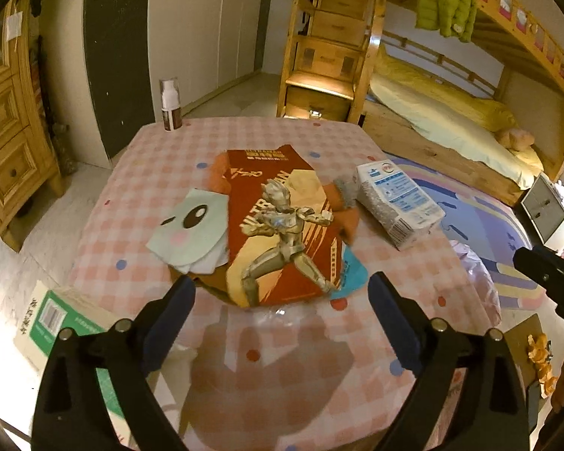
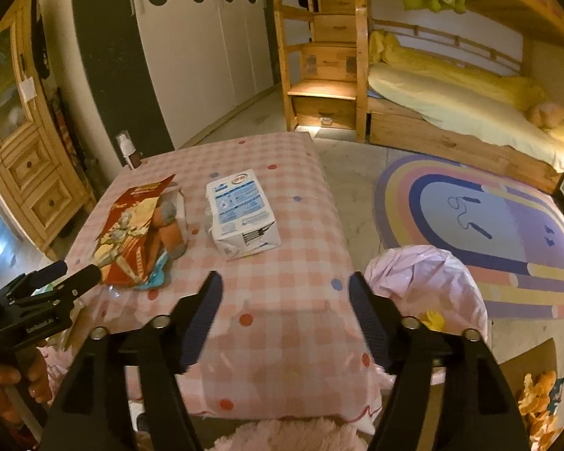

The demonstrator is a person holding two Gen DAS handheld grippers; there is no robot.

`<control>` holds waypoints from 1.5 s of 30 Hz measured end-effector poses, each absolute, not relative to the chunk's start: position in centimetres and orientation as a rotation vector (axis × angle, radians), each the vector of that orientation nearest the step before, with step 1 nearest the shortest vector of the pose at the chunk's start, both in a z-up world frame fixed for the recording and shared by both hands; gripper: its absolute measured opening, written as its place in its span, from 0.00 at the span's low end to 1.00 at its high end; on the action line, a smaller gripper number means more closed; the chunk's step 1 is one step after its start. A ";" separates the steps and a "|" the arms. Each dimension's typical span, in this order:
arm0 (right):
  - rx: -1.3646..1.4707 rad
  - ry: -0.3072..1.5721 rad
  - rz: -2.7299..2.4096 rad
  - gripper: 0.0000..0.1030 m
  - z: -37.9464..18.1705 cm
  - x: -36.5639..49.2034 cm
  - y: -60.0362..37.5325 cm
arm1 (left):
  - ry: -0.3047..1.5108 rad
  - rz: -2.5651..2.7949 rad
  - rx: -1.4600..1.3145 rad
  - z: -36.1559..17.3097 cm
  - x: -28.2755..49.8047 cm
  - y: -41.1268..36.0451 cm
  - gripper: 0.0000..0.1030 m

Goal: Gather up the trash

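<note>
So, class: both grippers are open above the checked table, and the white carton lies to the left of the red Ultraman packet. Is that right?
Not quite. The white carton lies to the right of the red Ultraman packet, as the left wrist view shows. The left gripper and right gripper are indeed open above the checked table.

The left gripper [image 1: 282,293] is held with its two fingers spread wide apart and nothing between them — the blue pads [image 1: 182,300] face inward. The right gripper [image 2: 285,289] is likewise spread wide and empty, its ribbed pads [image 2: 361,300] bare. A bare hand [image 2: 7,387] grips the left gripper's handle — seen at the right wrist view's lower left edge.
</note>
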State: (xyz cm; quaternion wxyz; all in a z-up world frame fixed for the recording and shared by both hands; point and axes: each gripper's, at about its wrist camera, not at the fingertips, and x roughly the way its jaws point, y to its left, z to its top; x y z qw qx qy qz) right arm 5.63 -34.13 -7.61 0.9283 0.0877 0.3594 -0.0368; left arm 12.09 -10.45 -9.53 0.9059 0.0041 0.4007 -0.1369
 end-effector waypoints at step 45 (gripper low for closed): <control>0.049 0.843 0.023 0.85 -11.3 14.4 -30.9 | 0.648 -0.289 0.030 -4.6 11.3 -10.5 0.76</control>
